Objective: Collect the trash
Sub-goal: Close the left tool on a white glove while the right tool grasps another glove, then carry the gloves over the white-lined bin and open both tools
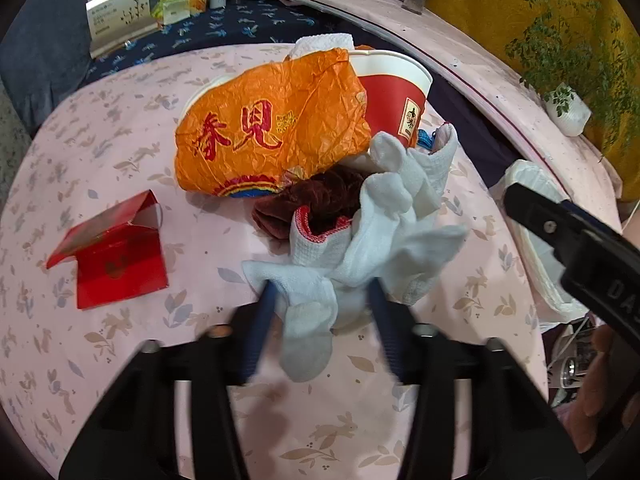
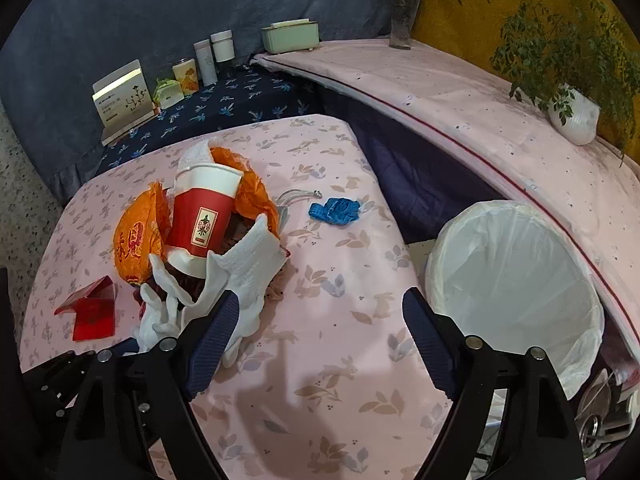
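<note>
Two grippers are in your hands, and both sit close to the white glove, which lies crumpled on the pink tablecloth. Your left gripper has its blue fingers spread either side of the glove's nearest fingertip; the cloth hangs between them, and the blur there keeps you from telling whether they touch it. Your right gripper stands wide apart and holds nothing; its left finger overlaps the glove's edge in the right wrist view, though you cannot tell if they touch.

Just behind the glove lies a dark red cloth, and behind that the crumpled orange bag. The red paper cup leans against the heap, right behind the glove. A red carton lies to the glove's left, well apart. To its right, the blue wad rests on the tablecloth, and farther right, off the table's edge, stands the bin lined with white plastic.
</note>
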Motion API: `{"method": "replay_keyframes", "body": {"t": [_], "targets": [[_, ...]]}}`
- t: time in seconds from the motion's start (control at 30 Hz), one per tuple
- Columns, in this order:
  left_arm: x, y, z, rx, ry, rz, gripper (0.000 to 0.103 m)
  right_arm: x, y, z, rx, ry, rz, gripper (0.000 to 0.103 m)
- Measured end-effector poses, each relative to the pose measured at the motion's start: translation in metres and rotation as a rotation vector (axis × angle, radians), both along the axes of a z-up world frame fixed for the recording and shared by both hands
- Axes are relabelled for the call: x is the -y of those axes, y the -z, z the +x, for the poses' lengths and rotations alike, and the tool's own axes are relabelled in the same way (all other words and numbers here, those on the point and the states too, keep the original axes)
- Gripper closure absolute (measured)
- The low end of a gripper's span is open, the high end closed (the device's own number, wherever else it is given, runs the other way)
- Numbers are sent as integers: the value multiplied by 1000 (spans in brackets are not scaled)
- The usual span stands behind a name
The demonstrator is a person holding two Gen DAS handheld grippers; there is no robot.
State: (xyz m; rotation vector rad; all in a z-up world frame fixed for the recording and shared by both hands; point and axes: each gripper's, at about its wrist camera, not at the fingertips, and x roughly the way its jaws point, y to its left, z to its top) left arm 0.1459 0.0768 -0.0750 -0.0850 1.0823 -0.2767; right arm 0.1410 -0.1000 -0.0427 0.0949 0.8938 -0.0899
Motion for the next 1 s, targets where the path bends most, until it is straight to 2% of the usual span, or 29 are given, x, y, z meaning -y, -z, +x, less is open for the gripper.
{"method": "replay_keyframes", "body": {"t": [0.1, 0.2, 0.43, 0.5, 0.57, 0.63, 0.73, 1.0], "targets": [[-11, -3, 1, -11, -13, -29, 91, -6, 8, 6, -24, -24, 38, 40], [-26, -15, -1, 10, -56, -41, 91, -16, 14, 12, -43, -57, 70, 49], [-52, -36, 9, 76, -133, -3, 91, -40, 38, 22, -91, -95, 101, 49], [-53, -34, 14, 65, -134, -1, 91, -45, 47, 25, -108, -95, 98, 50], [-55, -30, 19, 50, -137, 0, 91, -46, 55, 29, -127, -97, 105, 58], [-56, -26, 19, 40, -137, 5, 91, -47, 59, 31, -143, -103, 109, 76], [-53, -23, 19, 33, -132, 8, 91, -47, 59, 30, -147, -115, 117, 89], [-36, -34, 8, 61, -105, 18, 91, -37, 38, 8, -99, -114, 126, 91]]}}
